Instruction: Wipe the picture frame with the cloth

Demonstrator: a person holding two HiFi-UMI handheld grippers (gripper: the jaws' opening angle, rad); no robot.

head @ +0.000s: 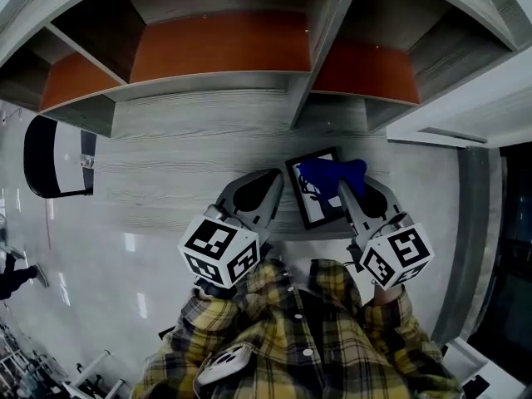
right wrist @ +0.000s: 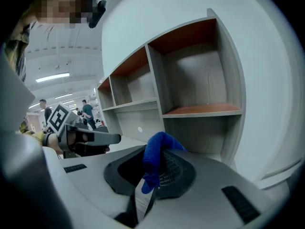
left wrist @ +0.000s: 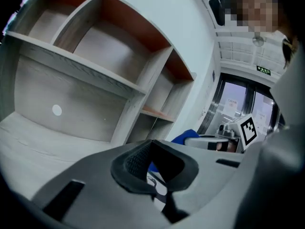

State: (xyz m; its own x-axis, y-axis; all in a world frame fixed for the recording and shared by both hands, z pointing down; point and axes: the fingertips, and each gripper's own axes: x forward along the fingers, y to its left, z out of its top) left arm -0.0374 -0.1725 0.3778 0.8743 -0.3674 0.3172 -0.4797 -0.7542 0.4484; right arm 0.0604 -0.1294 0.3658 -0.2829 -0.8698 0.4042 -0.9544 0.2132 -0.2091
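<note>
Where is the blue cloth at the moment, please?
In the head view the blue cloth sits right of centre, clamped in the right gripper and lying over the upper right part of the picture frame.

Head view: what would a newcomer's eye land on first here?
The bright blue cloth stands out at the centre, bunched on the frame and pinched in the right gripper. The left gripper grips the frame's opposite edge, so the frame sits between the two. Beyond them, at the top of the view, run grey shelves with orange panels.
</note>
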